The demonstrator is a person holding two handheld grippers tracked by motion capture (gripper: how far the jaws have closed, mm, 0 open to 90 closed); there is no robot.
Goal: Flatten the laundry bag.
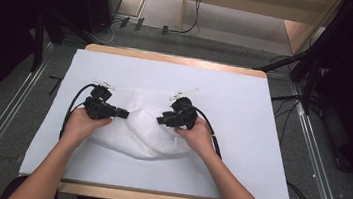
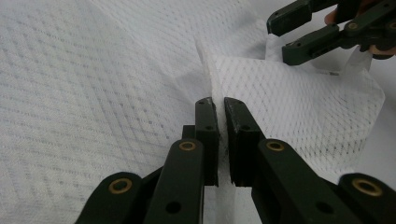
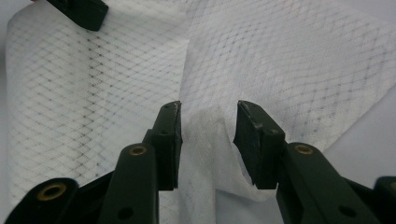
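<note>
Now, my left tongs (image 2: 220,103) pinched on a mesh (image 2: 93,93) fold, my right tongs (image 3: 208,112) apart around another fold, mesh on white counter (image 1: 243,117).

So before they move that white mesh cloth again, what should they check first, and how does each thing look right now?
1. Left hand-held gripper has the mesh cloth pinched: ok, its jaws are nearly shut on a raised fold.
2. Right hand-held gripper has a hold: not ok, its jaws stand apart around a bunched fold without squeezing it.
3. The two grippers are apart from each other: ok, a stretch of cloth lies between them in the high view.
4. Cloth lies fully on the table: ok, no edge hangs off.
5. Cloth is flat: not ok, it is rumpled and folded over.
6. Cables are free of the cloth: cannot tell.
</note>
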